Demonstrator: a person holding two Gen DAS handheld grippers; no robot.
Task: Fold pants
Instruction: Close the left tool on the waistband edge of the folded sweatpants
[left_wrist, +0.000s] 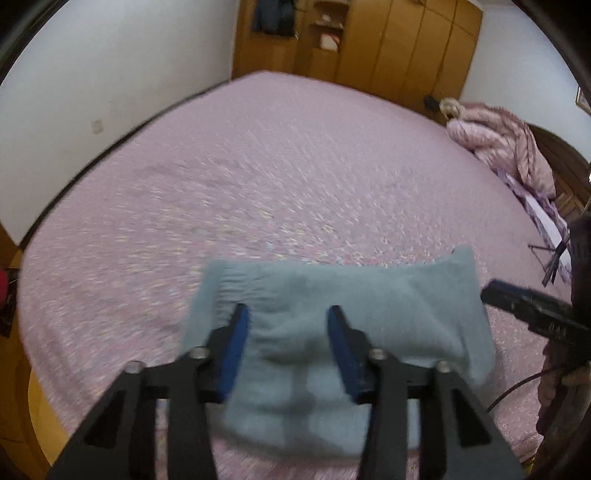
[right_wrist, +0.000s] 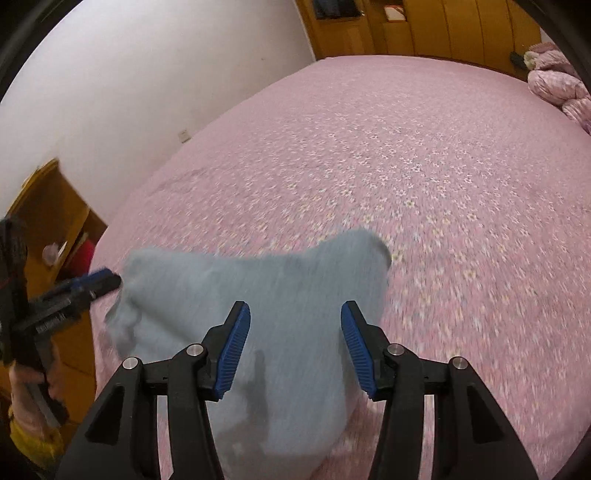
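Note:
Light blue pants (left_wrist: 369, 295) lie folded into a compact bundle near the front edge of the pink flowered bed (left_wrist: 258, 166). My left gripper (left_wrist: 288, 310) hovers over the left half of the bundle, its blue pads apart and nothing pinched between them. In the right wrist view the same pants (right_wrist: 277, 273) lie below my right gripper (right_wrist: 295, 306), which also stands open over the cloth. Each gripper shows in the other's view: the right gripper (left_wrist: 495, 291) by the bundle's right edge, the left gripper (right_wrist: 107, 280) at its left corner.
A bunched pink quilt (left_wrist: 509, 147) lies at the bed's far right corner. A wooden wardrobe (left_wrist: 388, 44) stands behind the bed, and a white wall runs along its left side. A wooden bedside cabinet (right_wrist: 55, 206) sits at the near left. The person's hand (right_wrist: 26, 376) holds the left gripper.

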